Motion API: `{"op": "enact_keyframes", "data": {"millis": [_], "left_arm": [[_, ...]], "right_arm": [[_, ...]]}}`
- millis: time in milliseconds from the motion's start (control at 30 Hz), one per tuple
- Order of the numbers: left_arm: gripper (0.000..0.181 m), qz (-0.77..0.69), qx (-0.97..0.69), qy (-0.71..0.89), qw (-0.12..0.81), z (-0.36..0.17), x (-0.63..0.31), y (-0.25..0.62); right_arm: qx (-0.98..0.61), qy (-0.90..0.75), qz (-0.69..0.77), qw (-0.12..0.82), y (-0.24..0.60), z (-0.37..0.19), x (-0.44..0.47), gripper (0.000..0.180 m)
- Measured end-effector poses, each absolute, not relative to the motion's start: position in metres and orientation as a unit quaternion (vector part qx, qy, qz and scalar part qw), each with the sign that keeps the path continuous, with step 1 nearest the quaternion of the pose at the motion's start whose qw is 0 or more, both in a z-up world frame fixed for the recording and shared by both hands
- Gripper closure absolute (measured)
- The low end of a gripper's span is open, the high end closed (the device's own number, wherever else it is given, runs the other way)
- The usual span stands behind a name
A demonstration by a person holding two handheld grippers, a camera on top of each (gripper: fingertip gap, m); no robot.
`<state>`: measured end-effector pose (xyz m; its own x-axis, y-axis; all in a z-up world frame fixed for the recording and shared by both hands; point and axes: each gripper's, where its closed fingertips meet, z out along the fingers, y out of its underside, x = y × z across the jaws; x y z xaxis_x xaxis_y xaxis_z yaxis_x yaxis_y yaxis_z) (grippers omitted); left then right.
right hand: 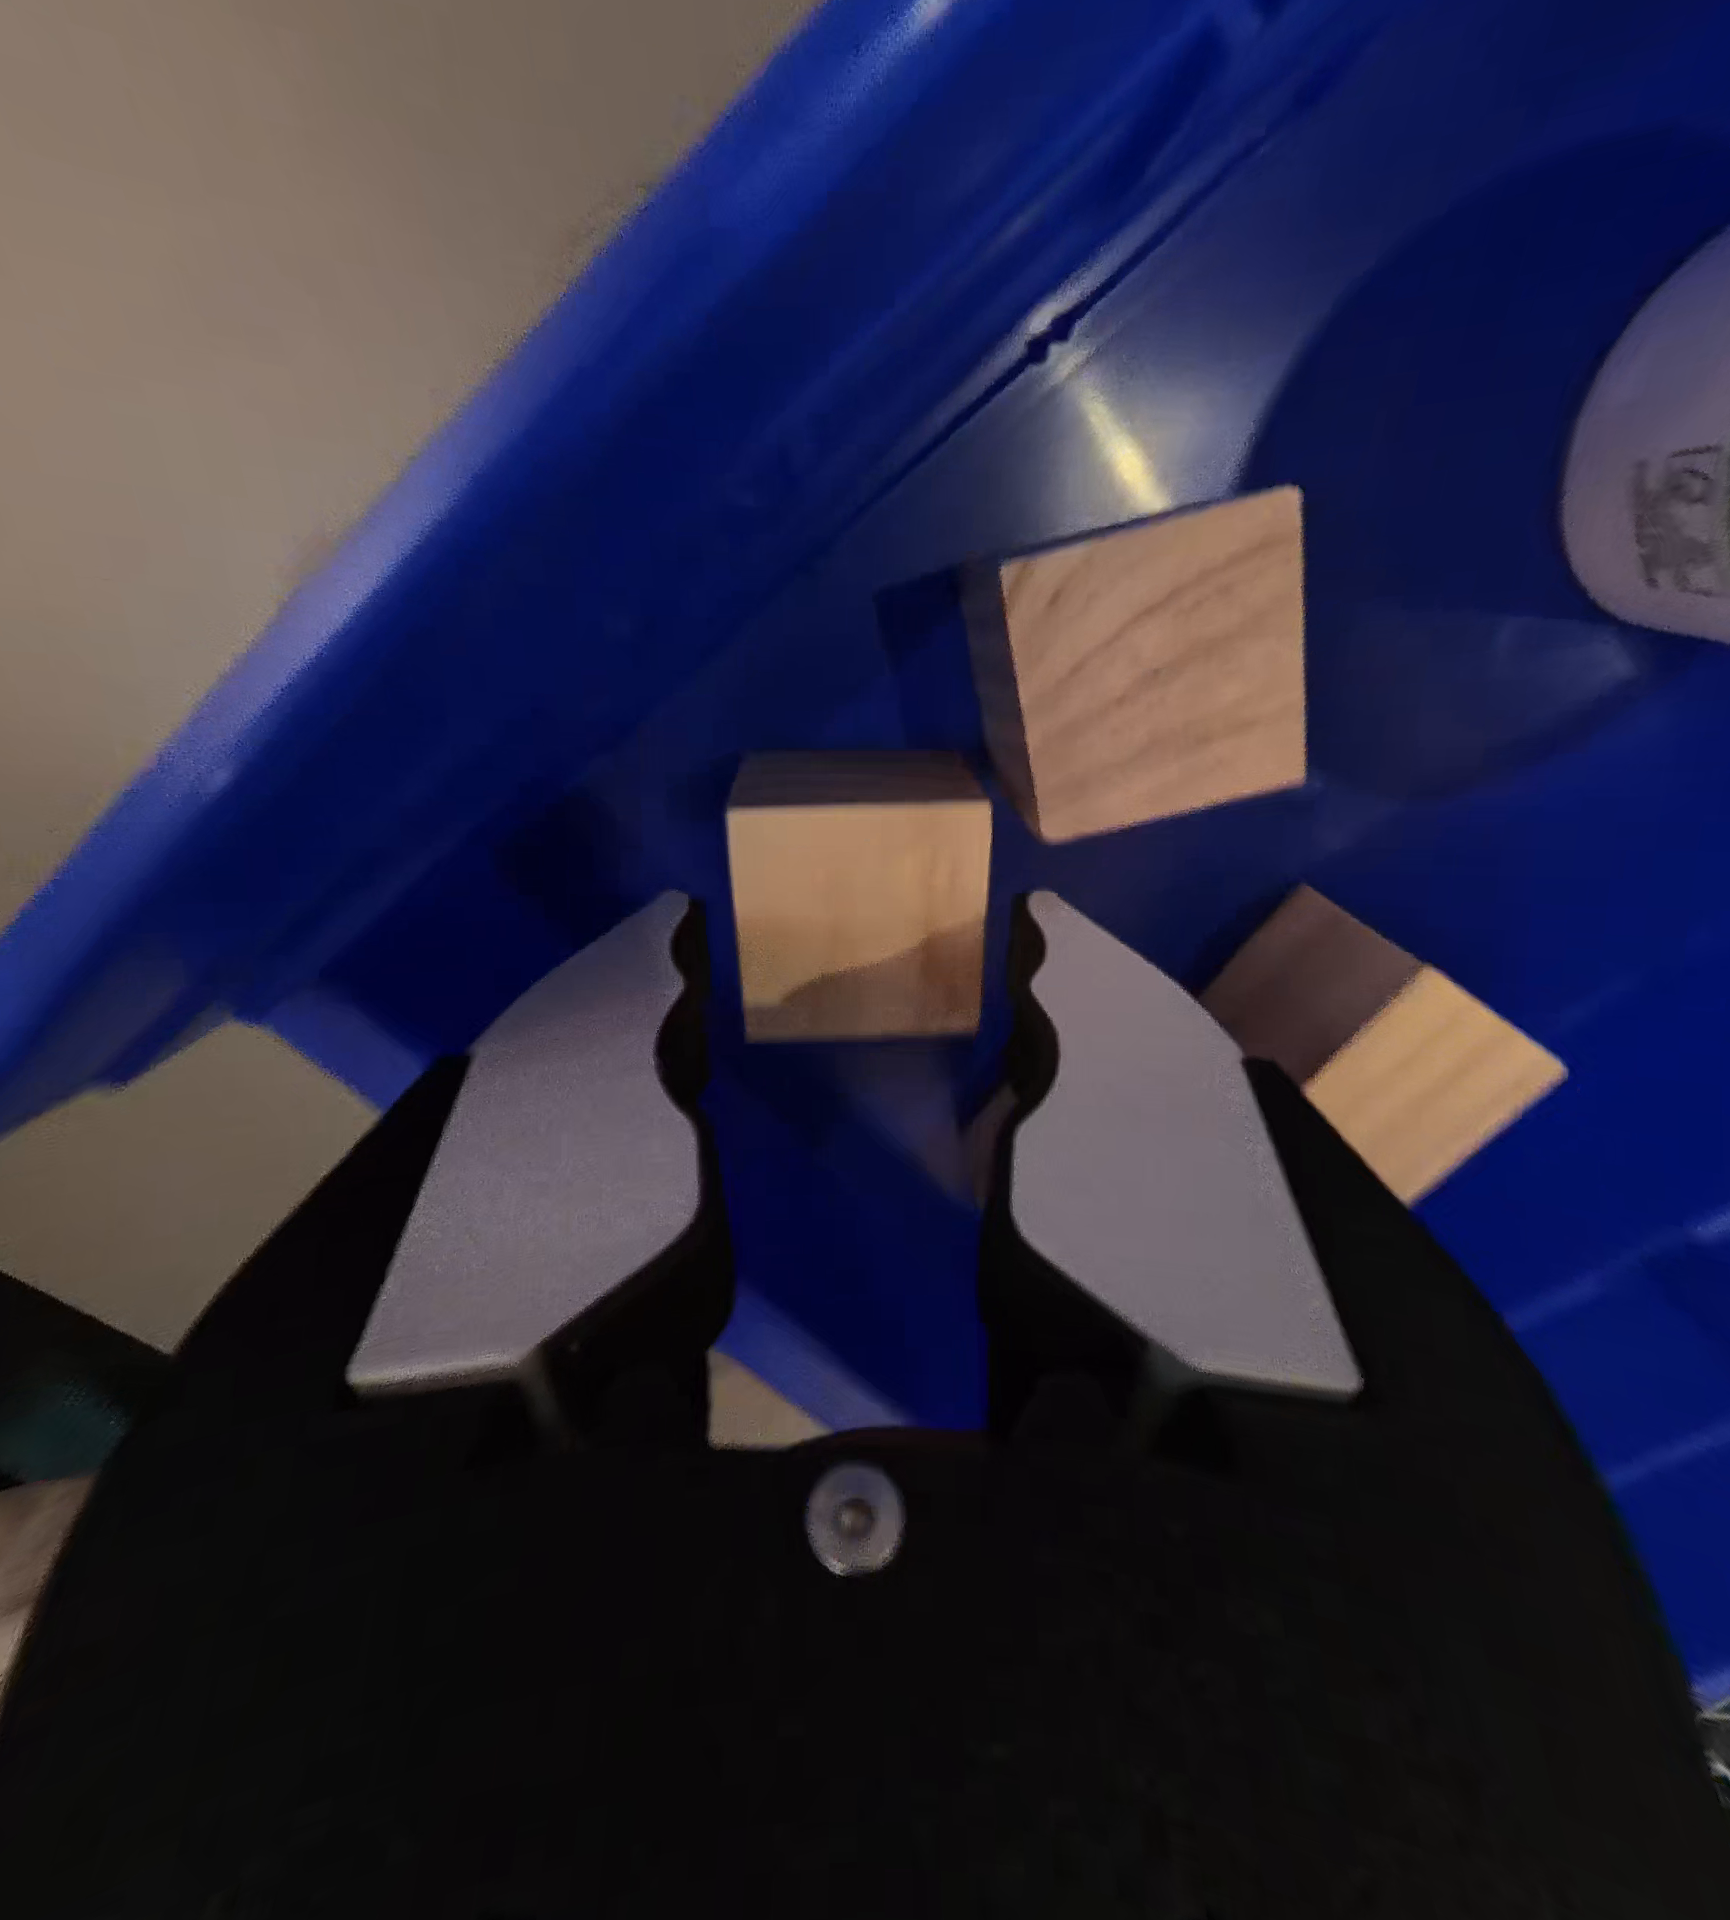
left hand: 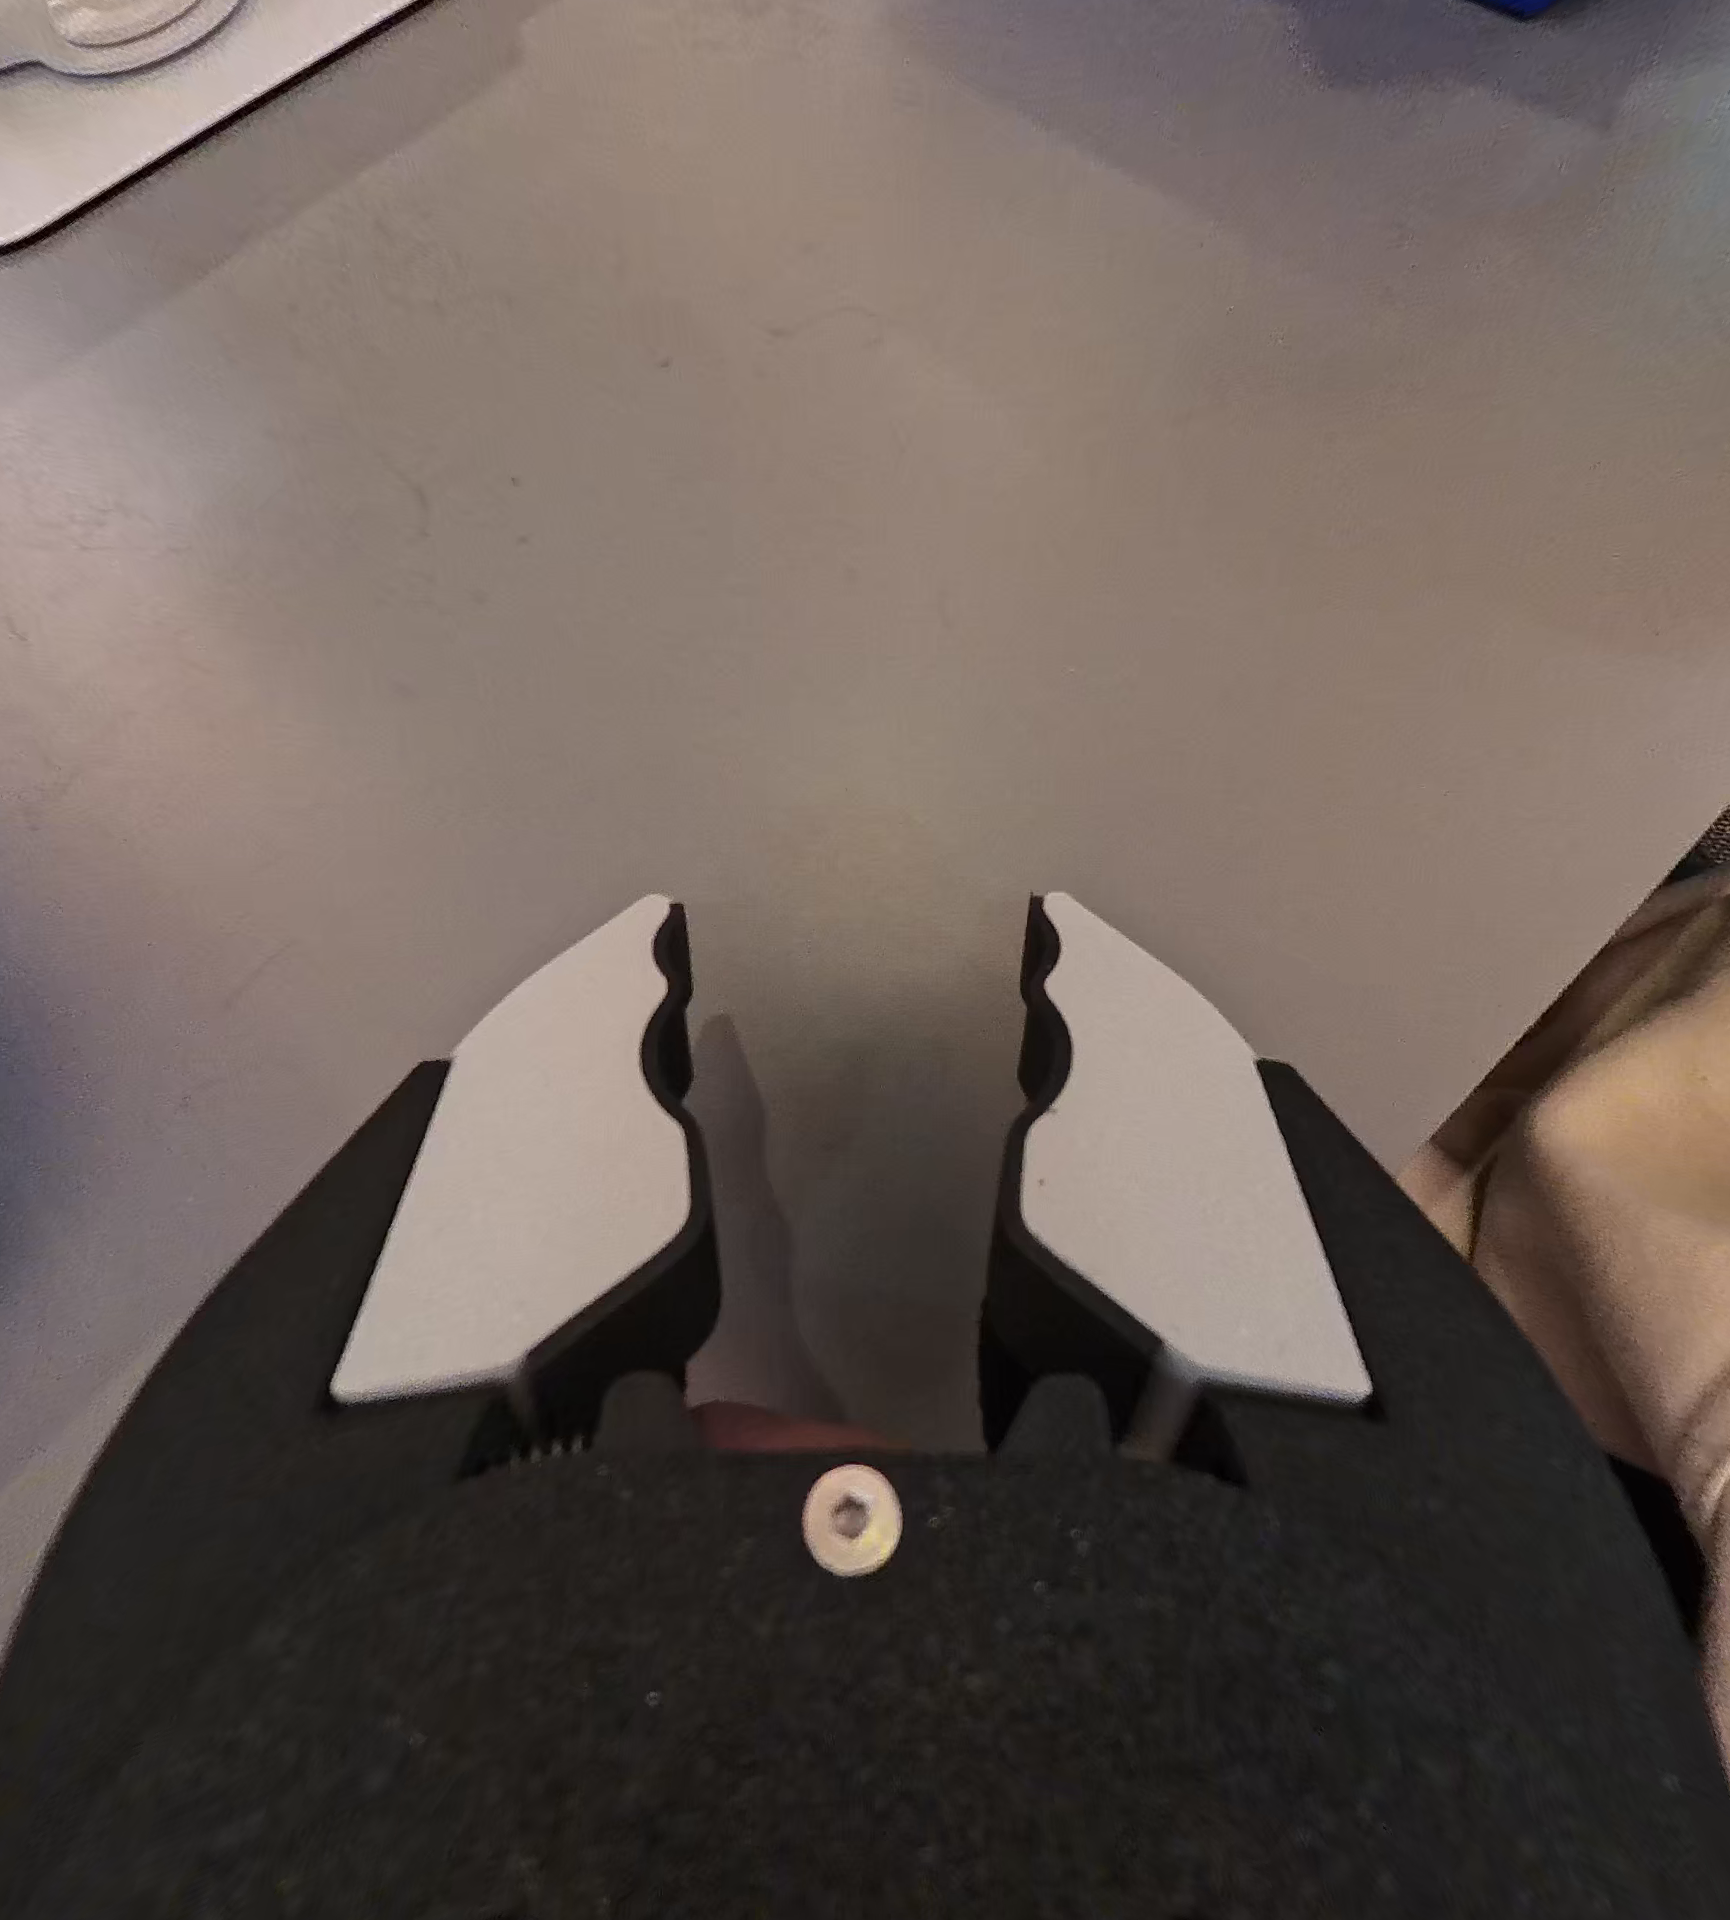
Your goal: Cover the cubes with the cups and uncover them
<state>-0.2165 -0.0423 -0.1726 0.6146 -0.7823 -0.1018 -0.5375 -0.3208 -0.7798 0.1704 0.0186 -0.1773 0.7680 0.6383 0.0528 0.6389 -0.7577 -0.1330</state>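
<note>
Hidden, cropped, unclear:
- Cup (right hand: 1713, 416): white with a dark green band, lying at the upper right inside the blue bin (right hand: 736, 436); cut off by the frame edge, printing blurred.
- Blue bin: only one rim, part of the wall and the floor are visible; the rest runs out of frame. The right wrist view is soft with blur.
- Pale mat (left hand: 61, 135): top left corner of the left wrist view, cropped; on it a clear, pale item too cut off to identify.
- Beige fabric (left hand: 1619, 1195): past the desk's right edge, partly out of frame.
- Blue sliver at the top right of the left wrist view; too little shows to say what it is.

Task items:
- Near cube (right hand: 859, 920): wooden, on the bin floor, directly ahead of the right claw (right hand: 856, 914). It lies between the two fingertips; whether they touch its sides cannot be told.
- Far cube (right hand: 1152, 665): just beyond and to the right of the near one, turned at an angle.
- Right cube (right hand: 1380, 1060): beside the outer side of the right finger, partly covered by it.

Claws:
- Right claw: parted slightly wider than the near cube, holding nothing clearly.
- Left claw (left hand: 856, 914): moderately spread, empty, over the bare grey desk (left hand: 840, 468). No cube or cup appears in its view.
</note>
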Motion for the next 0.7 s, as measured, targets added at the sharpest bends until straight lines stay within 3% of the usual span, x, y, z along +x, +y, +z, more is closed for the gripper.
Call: {"op": "enact_keyframes", "data": {"millis": [33, 100, 167, 233, 333, 400, 533, 600, 700], "left_arm": [[0.119, -0.147, -0.799, 0.410, 0.414, -0.172, -0.217, -0.041], [0.117, -0.144, -0.804, 0.389, 0.426, -0.168, -0.221, -0.036], [0.109, -0.150, -0.822, 0.338, 0.434, -0.162, -0.230, -0.028], [0.106, -0.172, -0.828, 0.294, 0.446, -0.152, -0.237, -0.020], [0.104, -0.175, -0.825, 0.251, 0.475, -0.137, -0.250, -0.011], [0.103, -0.166, -0.820, 0.237, 0.494, -0.131, -0.256, -0.010], [0.110, -0.131, -0.797, 0.219, 0.547, -0.128, -0.267, -0.011], [0.113, -0.112, -0.791, 0.215, 0.561, -0.129, -0.273, -0.010], [0.112, -0.097, -0.798, 0.212, 0.556, -0.131, -0.277, -0.005]], "right_arm": [[-0.937, -0.337, -0.012, 0.092, 0.016, -0.166, 0.172, 0.123], [-0.925, -0.330, -0.032, 0.185, 0.015, -0.133, 0.167, 0.121], [-0.883, -0.322, -0.017, 0.341, 0.013, -0.087, 0.142, 0.118], [-0.808, -0.256, 0.043, 0.529, 0.005, -0.040, 0.104, 0.121], [-0.700, -0.173, 0.180, 0.668, -0.036, -0.022, 0.036, 0.128], [-0.683, -0.186, 0.215, 0.673, -0.061, -0.045, -0.003, 0.119], [-0.710, -0.217, 0.205, 0.638, -0.076, -0.090, -0.037, 0.134], [-0.730, -0.227, 0.238, 0.600, -0.079, -0.101, -0.048, 0.120], [-0.716, -0.207, 0.256, 0.615, -0.083, -0.098, -0.045, 0.122]]}}
